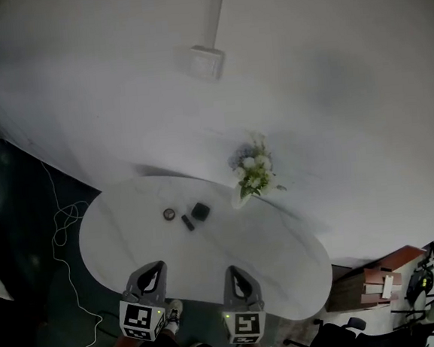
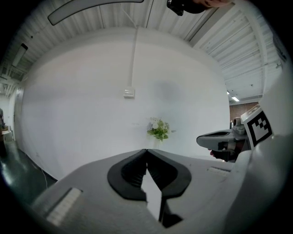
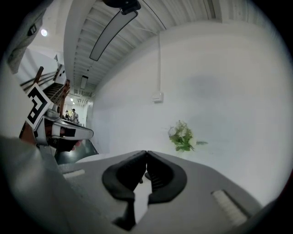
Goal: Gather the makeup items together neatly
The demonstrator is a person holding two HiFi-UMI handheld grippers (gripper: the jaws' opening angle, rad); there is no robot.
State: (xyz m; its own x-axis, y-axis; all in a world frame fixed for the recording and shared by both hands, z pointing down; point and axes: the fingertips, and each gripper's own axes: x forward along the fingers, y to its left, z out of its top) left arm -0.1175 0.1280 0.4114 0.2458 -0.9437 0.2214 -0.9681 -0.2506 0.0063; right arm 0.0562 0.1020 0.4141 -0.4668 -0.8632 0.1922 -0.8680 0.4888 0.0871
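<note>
Three small dark makeup items lie close together on the far left part of a white oval table (image 1: 285, 261): a round compact (image 1: 169, 214), a short tube (image 1: 187, 222) and a square black case (image 1: 200, 210). My left gripper (image 1: 156, 266) hovers over the table's near edge, shut with nothing in it; its tips meet in the left gripper view (image 2: 146, 150). My right gripper (image 1: 232, 270) is beside it, also shut and empty, tips touching in the right gripper view (image 3: 146, 151). Both point toward the items, well short of them.
A vase of white flowers (image 1: 253, 171) stands at the table's far edge by the white wall. A white cable (image 1: 62, 228) trails on the dark floor to the left. A wooden stand (image 1: 377, 279) and a chair (image 1: 337, 336) sit to the right.
</note>
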